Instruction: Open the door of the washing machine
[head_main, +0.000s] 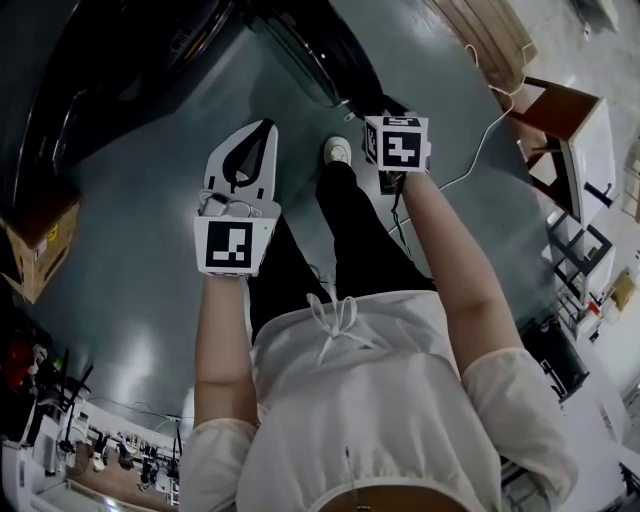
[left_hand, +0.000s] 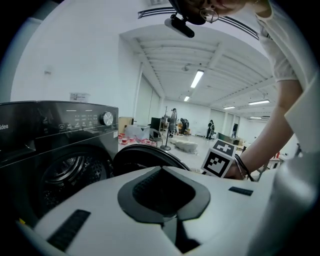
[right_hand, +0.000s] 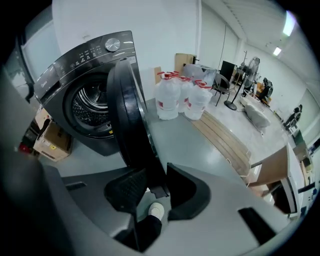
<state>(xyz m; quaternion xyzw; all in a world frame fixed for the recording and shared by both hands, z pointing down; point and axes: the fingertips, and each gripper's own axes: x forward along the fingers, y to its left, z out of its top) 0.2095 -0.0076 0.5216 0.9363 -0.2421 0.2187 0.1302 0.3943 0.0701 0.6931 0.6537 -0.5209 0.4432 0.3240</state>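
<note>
The black washing machine (right_hand: 85, 100) stands with its round door (right_hand: 127, 115) swung wide open and the drum showing. My right gripper (right_hand: 156, 187) points steeply down at the door's free edge. The dark rim runs in between its jaws, which are closed on it with a narrow gap. In the head view only its marker cube (head_main: 397, 142) shows, beside the door (head_main: 310, 55). My left gripper (head_main: 262, 128) hangs in the air left of it, shut and holding nothing. It faces the machine (left_hand: 55, 150) and the door (left_hand: 145, 155) from a short way off.
A cardboard box (right_hand: 50, 142) sits on the floor left of the machine. Large water bottles (right_hand: 180, 97) and wooden planks (right_hand: 225, 140) lie to its right. A white cable (head_main: 480, 140) and a wooden stool (head_main: 560, 130) are at the right. The person's shoe (head_main: 338, 150) is near the door.
</note>
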